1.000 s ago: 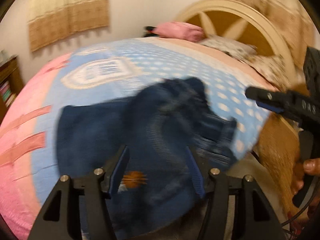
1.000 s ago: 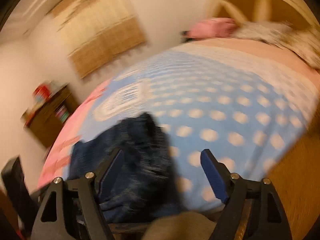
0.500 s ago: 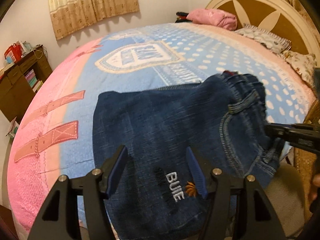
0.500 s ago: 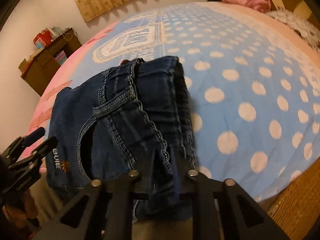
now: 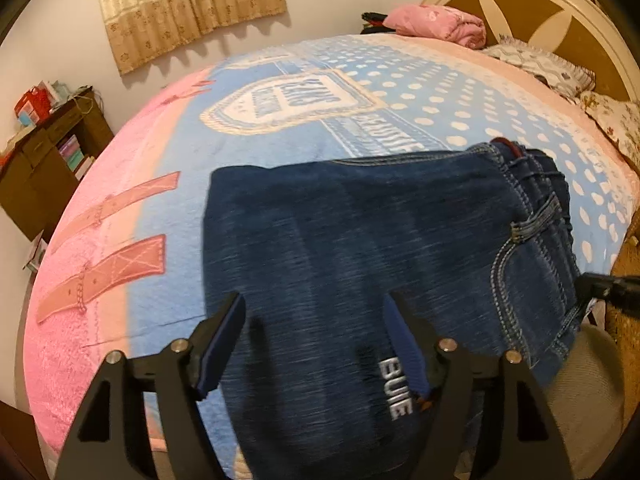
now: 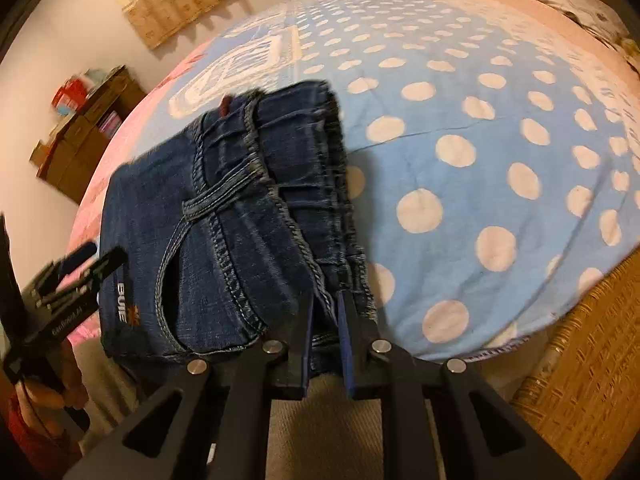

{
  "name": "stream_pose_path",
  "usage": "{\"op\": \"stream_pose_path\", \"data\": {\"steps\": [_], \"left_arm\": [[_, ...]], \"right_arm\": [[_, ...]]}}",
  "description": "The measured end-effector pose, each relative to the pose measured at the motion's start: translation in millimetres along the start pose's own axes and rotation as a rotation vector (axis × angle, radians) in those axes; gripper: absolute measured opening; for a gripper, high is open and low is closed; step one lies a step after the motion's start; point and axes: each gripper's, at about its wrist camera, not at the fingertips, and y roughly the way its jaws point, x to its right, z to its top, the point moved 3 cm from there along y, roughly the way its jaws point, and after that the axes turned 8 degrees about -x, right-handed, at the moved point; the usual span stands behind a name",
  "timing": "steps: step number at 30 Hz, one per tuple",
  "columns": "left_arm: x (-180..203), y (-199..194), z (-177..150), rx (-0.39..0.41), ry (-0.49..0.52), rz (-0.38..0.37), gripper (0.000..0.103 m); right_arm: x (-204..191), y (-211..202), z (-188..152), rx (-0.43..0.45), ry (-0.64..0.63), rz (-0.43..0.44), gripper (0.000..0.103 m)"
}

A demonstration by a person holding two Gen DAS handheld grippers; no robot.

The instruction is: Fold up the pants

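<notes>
On the blanket-covered bed (image 5: 280,92), near its edge, lie the folded jeans (image 5: 360,248). My right gripper (image 6: 325,308) clamps the waistband to anchor the bundle — my left gripper (image 5: 316,340) has just been widening, fingers clear above the denim, likely letting go.
</notes>
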Motion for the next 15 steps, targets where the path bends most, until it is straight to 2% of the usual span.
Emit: {"op": "stream_pose_path", "data": {"steps": [1,4,7,10,11,13,15], "left_arm": [[-4,-1,-1,0.005,-0.009,0.004,0.075],[-16,0,0,0.005,-0.036,0.015,0.078],[-25,4,8,-0.003,-0.064,0.017,0.078],[-25,6,23,-0.003,-0.059,0.02,0.08],[-24,7,27,0.001,-0.052,0.023,0.081],[-21,11,40,0.02,-0.034,0.05,0.09],[-21,21,51,0.022,-0.023,0.094,0.091]], "right_arm": [[0,-7,1,0.026,0.009,-0.01,0.013],[-13,-36,8,0.179,-0.038,-0.068,0.013],[-44,-49,28,0.259,-0.158,-0.068,0.013],[-73,-39,53,0.27,-0.252,-0.053,0.017],[-82,-32,62,0.266,-0.282,-0.046,0.021],[-94,-14,77,0.248,-0.324,-0.036,0.029],[-95,16,89,0.199,-0.341,-0.085,0.029]]}}
